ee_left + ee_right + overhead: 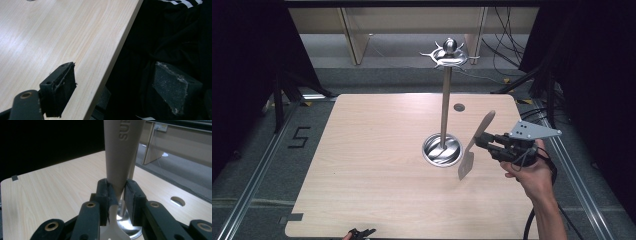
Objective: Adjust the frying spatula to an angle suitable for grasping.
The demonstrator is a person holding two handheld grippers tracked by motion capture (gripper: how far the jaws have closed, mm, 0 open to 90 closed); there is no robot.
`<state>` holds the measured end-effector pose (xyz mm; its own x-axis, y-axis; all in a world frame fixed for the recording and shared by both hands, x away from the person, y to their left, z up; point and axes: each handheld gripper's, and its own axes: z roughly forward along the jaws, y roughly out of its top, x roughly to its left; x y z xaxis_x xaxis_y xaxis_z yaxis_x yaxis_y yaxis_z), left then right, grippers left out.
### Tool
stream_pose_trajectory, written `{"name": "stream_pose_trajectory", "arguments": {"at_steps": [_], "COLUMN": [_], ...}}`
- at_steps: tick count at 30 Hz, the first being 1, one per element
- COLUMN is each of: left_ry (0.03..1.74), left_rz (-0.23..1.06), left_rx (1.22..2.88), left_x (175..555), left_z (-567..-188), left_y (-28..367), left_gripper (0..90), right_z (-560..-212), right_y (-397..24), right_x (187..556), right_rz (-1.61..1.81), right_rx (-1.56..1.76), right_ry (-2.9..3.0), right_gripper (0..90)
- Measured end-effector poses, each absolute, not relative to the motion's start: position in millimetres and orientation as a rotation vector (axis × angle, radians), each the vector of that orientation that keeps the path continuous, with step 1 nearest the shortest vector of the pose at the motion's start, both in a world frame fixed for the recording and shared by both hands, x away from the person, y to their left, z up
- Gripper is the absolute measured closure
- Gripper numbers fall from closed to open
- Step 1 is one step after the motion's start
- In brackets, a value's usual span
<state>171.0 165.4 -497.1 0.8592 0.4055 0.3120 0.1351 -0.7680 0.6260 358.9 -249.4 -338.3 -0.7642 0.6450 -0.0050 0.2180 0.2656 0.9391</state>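
Above the right side of the surface [377, 150], your right hand-held gripper [484, 141] clamps a spatula [475, 145] at its neck, just beside the metal stand [443, 112]. Its long axis runs steeply tilted: the tan handle points up and away, the metal blade down toward you. Your left hand-held gripper [117, 87] sits at the near edge, jaws spread apart and holding nothing.

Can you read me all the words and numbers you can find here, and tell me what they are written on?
"5": a big black number on the grey floor left of the table.
"SUS": raised letters on the beige handle of the spatula held in the right gripper; the word runs off the top of the picture, so more letters may follow.
Nothing else readable.
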Motion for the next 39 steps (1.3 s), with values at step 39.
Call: {"name": "stream_pose_trajectory", "arguments": {"at_steps": [39], "left_ry": [0.385], "left_rz": [0.593], "left_rx": [2.425], "left_x": [170], "left_z": [-497], "left_y": [164], "left_gripper": [17.2], "right_z": [-265], "right_y": [-190], "right_x": [425], "right_rz": [1.378], "right_rx": [0.786], "right_ry": [2.216], "right_gripper": [75.0]}}
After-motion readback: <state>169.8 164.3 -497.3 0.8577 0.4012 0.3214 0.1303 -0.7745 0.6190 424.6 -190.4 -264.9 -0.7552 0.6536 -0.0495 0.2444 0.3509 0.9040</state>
